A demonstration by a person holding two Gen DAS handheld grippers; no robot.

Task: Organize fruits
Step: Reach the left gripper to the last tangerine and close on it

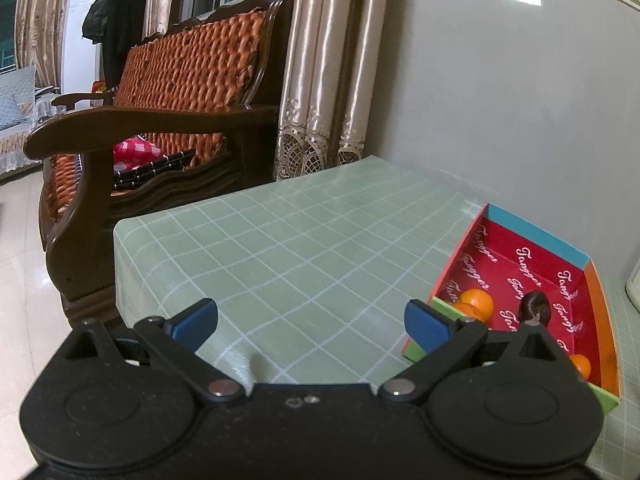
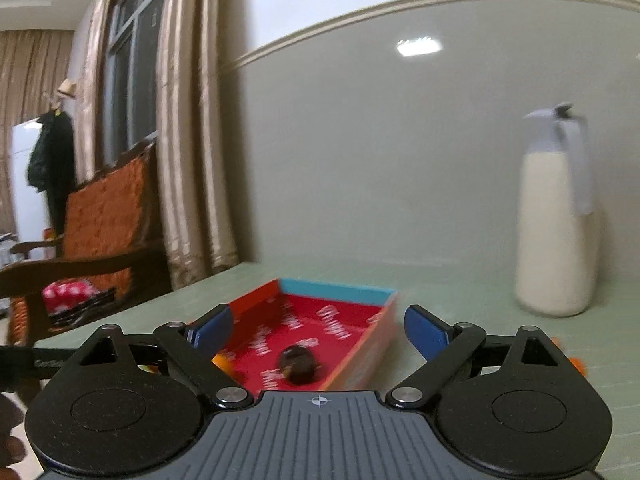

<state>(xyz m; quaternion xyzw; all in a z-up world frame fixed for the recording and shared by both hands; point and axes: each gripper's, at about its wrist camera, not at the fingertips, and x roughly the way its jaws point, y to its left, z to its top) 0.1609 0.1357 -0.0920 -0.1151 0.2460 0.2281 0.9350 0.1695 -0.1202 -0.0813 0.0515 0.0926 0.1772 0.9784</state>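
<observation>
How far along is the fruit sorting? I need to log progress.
Done: oranges and a dark round fruit lie in the red box. In hand: nothing; left gripper and right gripper are open and empty. Left: an orange item beside the right gripper, unidentifiable.

We count one shallow red cardboard box with white script lettering (image 1: 532, 276) on one green grid-patterned tabletop (image 1: 288, 248). Inside it we see three round orange citrus fruits: two touching (image 1: 476, 300) (image 1: 466, 310) and one apart (image 1: 580, 365), partly hidden. One dark brown round fruit (image 1: 534, 306) lies among them. We count one white milk-filled jug with a grey lid (image 2: 554, 232), and one wooden sofa with orange woven cushions (image 1: 168, 92).
</observation>
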